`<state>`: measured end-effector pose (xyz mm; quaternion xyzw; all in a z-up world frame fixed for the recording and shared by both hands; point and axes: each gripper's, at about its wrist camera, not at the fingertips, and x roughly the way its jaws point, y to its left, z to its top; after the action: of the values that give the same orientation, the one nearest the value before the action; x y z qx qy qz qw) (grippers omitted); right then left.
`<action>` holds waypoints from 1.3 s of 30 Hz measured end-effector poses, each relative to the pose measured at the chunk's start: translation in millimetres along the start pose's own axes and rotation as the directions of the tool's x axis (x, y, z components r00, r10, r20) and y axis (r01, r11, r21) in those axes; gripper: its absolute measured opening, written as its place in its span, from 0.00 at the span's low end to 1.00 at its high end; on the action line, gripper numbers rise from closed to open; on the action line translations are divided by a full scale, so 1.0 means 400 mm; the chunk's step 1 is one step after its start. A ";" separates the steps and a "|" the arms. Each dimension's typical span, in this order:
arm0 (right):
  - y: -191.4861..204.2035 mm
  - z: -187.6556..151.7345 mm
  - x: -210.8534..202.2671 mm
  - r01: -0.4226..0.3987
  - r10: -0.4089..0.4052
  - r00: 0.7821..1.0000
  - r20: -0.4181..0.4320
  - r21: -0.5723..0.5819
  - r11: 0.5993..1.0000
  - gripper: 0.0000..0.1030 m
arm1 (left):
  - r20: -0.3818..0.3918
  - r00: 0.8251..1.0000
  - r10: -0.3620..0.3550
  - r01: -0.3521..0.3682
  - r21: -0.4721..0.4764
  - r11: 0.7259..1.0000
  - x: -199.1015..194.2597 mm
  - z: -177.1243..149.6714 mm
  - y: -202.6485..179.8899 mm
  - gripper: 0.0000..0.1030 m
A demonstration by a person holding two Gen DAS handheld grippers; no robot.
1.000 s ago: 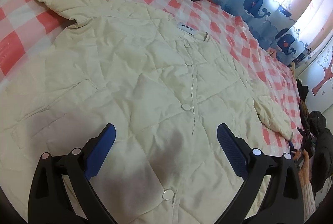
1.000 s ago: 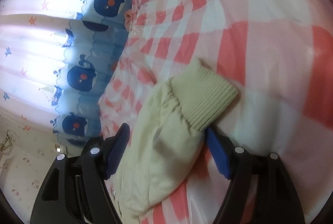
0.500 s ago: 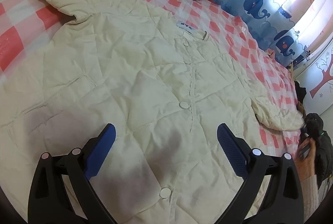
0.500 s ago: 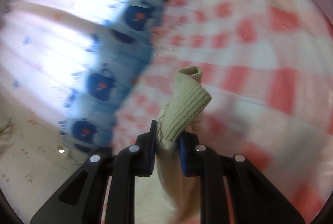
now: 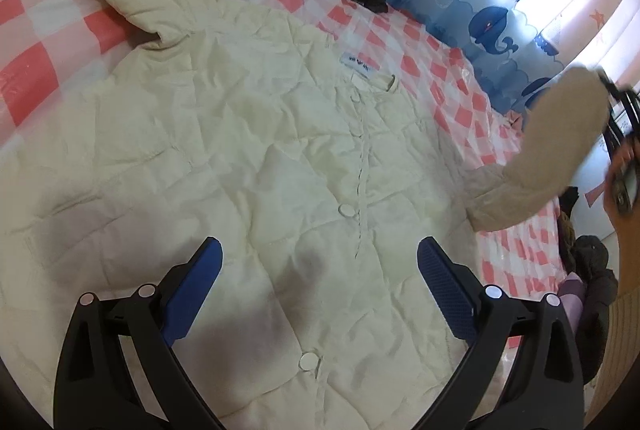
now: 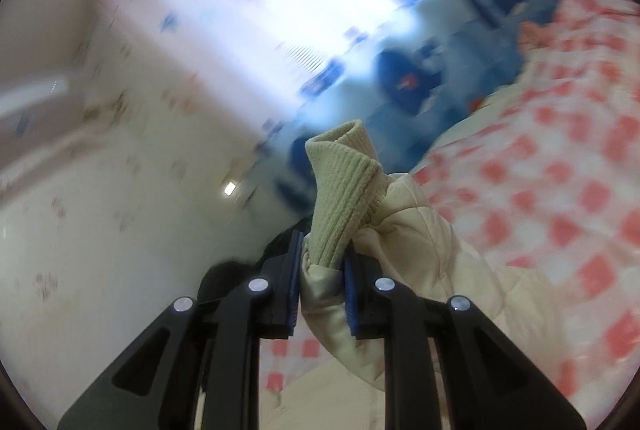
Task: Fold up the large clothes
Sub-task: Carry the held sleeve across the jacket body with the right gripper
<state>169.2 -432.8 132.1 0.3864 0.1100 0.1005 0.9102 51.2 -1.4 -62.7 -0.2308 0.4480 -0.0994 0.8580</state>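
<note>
Now our right gripper [image 6: 322,294], jaws having just closed, was clamped on the sleeve cuff [image 6: 344,190] (raised off the bed [image 5: 48,30]); our left gripper [image 5: 320,282] hung open over the flat jacket [image 5: 248,150], fold begun.

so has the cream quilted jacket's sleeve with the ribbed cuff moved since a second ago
Yes. The cream quilted jacket's sleeve has risen off the pink checked bedspread, now in front of the whale curtain, clamped in the right hand-held gripper.
</note>
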 end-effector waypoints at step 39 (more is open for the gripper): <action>-0.184 -0.507 0.192 0.390 -0.498 0.820 -0.282 -0.362 0.847 0.88 | 0.138 0.987 0.079 -0.046 -0.226 0.973 -0.074 0.073 0.153 0.91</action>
<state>193.4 -324.2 -68.0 0.1873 0.3495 -0.0318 0.9175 55.6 72.3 -56.6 -0.3178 0.3992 -0.0043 0.8600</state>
